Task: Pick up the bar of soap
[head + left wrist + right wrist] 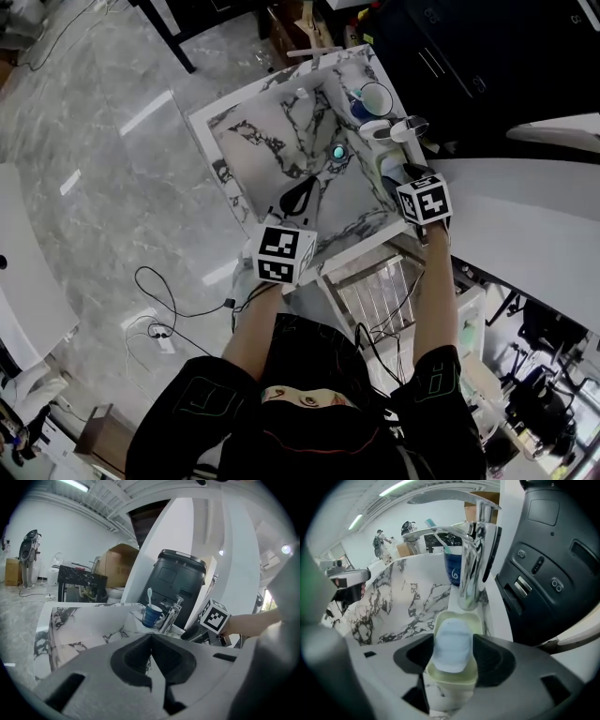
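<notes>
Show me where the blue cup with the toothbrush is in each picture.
Head view: the blue cup sits upper right of centre, at the sink's far corner.
Left gripper view: the cup is near the centre, just left of the faucet.
Right gripper view: the cup is upper middle, behind the faucet.
Shared landmark: the marble sink.

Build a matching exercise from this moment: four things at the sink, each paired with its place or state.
Things
1. bar of soap
2. blue cup
3. left gripper
4. faucet

Places or states
A. shut, nothing between its jaws
B. chrome, upright just beyond the dish
C. lying in the pale green dish, with the open jaws of the right gripper on either side
D. holds a toothbrush

Pairs: 1-C, 2-D, 3-A, 4-B
</notes>
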The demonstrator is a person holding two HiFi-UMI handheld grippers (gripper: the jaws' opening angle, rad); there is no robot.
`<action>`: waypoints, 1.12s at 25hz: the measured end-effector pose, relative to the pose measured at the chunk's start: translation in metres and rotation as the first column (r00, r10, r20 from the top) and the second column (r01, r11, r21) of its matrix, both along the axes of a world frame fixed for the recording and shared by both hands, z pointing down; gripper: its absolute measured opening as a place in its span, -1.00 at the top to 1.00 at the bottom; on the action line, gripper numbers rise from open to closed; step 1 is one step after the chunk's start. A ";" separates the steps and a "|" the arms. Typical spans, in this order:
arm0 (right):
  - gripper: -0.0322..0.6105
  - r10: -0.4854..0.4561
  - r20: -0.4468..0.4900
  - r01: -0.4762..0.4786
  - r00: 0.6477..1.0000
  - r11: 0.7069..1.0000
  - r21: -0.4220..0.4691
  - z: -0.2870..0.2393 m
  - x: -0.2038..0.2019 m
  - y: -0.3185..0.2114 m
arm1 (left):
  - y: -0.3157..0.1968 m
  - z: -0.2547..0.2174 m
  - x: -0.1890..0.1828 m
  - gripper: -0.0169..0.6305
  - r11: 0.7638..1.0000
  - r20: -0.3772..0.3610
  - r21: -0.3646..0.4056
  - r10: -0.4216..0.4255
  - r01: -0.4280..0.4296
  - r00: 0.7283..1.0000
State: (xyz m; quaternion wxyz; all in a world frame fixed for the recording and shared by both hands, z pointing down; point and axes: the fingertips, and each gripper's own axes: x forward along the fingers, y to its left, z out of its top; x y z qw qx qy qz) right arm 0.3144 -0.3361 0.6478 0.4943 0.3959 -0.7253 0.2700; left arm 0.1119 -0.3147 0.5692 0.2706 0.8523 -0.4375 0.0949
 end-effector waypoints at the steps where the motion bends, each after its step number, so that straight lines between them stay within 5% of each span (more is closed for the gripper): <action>1: 0.06 0.002 0.008 -0.002 1.000 1.000 -0.017 0.002 0.000 0.000 | -0.001 0.001 0.000 0.92 1.000 -0.001 -0.001 -0.001 0.001 1.000; 13: 0.09 0.065 0.145 -0.052 0.987 0.995 -0.088 0.007 -0.002 0.001 | -0.009 0.000 -0.002 0.92 1.000 -0.007 -0.005 0.003 -0.003 1.000; 24: 0.07 0.080 0.080 -0.076 0.994 0.996 -0.055 0.006 0.000 0.001 | -0.007 -0.005 -0.003 0.92 1.000 -0.016 0.008 0.025 -0.025 1.000; 28: 0.10 0.089 -0.026 -0.090 0.996 0.996 -0.014 0.006 0.010 0.003 | -0.006 -0.003 -0.010 0.92 1.000 -0.015 0.008 0.021 -0.021 1.000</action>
